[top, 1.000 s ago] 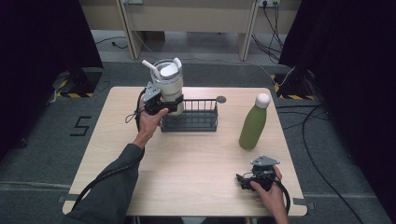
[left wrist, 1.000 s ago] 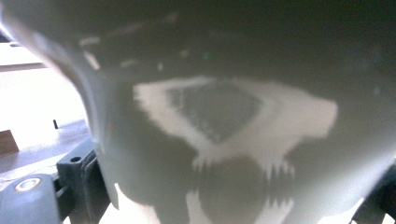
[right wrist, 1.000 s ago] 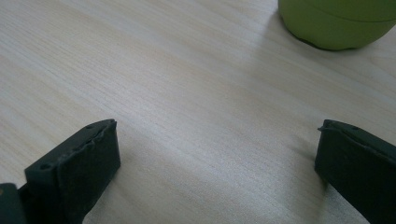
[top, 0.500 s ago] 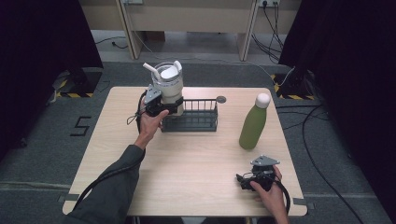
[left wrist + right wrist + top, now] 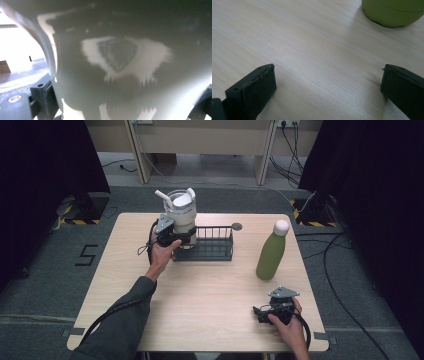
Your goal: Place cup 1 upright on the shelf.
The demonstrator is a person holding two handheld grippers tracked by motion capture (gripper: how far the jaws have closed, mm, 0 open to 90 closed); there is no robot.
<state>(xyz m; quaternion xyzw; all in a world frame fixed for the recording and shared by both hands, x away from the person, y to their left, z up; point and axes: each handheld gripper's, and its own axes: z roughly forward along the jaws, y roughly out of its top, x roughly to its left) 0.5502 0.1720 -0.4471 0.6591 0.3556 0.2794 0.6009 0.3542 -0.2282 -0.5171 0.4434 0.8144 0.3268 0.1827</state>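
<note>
My left gripper [image 5: 176,238] clamps the white tumbler [image 5: 182,216] — smooth, rounded wall, straw and lid on top — at the left end of the black wire basket [image 5: 210,245], barely shifted from a second ago. Right gripper [image 5: 261,314] rests spread wide on pale woodgrain table [image 5: 210,290], near the matte green bottle [image 5: 271,251]. No readable lettering.

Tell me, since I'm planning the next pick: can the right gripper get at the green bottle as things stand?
Probably yes. The right gripper rests on the table with its jaws wide apart and nothing between them, and bare wood lies between it and the green bottle, which stands upright and apart from the wire basket.
</note>
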